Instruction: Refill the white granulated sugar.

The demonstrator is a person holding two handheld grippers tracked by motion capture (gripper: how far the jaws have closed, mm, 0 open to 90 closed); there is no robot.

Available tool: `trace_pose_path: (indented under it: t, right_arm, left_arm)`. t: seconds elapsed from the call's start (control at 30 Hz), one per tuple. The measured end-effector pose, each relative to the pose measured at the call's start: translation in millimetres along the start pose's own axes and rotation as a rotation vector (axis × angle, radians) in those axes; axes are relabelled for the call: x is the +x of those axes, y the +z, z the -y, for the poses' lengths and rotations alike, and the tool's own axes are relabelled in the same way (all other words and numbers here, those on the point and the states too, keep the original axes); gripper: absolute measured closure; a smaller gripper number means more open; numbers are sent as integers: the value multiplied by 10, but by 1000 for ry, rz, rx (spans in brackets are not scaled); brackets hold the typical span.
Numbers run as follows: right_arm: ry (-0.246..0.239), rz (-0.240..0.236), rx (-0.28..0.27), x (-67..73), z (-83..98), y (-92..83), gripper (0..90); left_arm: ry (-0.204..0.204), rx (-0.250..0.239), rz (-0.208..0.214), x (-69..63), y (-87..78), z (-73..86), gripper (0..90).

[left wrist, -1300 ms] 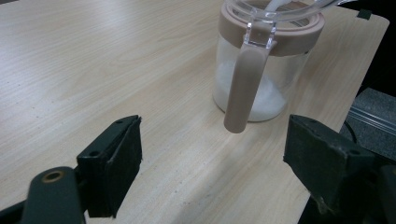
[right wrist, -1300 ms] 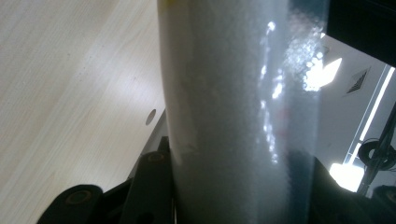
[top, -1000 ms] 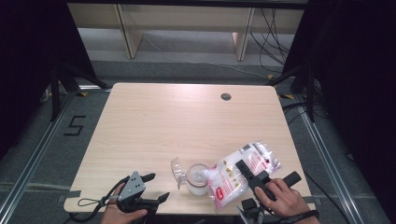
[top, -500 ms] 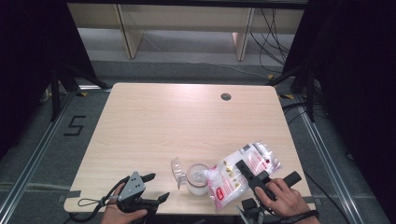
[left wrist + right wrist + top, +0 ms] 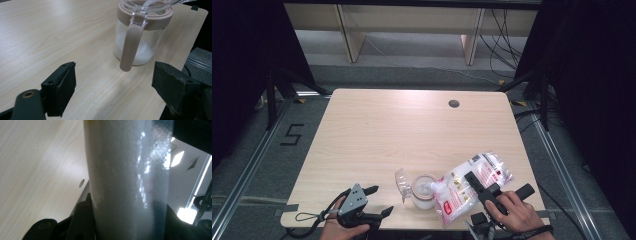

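Observation:
A clear jar [image 5: 423, 190] with a pink rim stands near the table's front edge, its clear lid [image 5: 401, 182] flipped open to the left. White granules lie in the jar [image 5: 138, 37], and a pink strap [image 5: 130, 47] hangs down its side. My right gripper [image 5: 475, 185] is shut on a plastic bag of white granules [image 5: 472, 177], tilted with its mouth over the jar. In the right gripper view the bag [image 5: 127, 182] stands between the jaws of my right gripper [image 5: 125, 225]. My left gripper [image 5: 382, 200] is open at the front left, pointing at the jar with nothing between its jaws [image 5: 116, 87].
The light wooden table [image 5: 387, 135] has a round cable hole [image 5: 454, 103] at the back right. Its front edge runs just below both hands. Black curtains and metal floor rails flank the table, and wooden shelf legs stand behind it.

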State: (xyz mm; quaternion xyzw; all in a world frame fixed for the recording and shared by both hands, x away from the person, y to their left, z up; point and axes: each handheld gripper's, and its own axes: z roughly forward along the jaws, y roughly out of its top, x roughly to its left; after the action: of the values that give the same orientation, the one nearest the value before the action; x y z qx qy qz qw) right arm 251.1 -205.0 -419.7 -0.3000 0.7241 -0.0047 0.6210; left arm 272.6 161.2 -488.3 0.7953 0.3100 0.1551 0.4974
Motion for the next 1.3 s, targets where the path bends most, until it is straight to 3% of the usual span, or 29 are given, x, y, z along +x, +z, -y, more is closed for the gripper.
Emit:
trace_pose_path:
  t: [0.5, 0.6, 1.07, 1.13, 1.17, 1.3]
  right_arm:
    - [6, 0, -4, -1, 1, 1, 692]
    - [-12, -3, -12, -12, -1, 6, 693]
    - [14, -6, -18, 3, -1, 1, 694]
    - [39, -6, -15, 12, -7, 1, 695]
    - [20, -5, -24, 1, 2, 4, 695]
    - [29, -12, -23, -2, 19, 0, 695]
  left_arm:
    - [3, 4, 6, 6, 2, -2, 189]
    - [2, 4, -4, 1, -3, -1, 189]
    - [7, 5, -5, 4, -6, -4, 189]
    - [8, 5, -5, 4, -7, -4, 189]
    - [1, -2, -1, 3, -1, -1, 189]
    - [35, 2, 0, 21, -6, -9, 189]
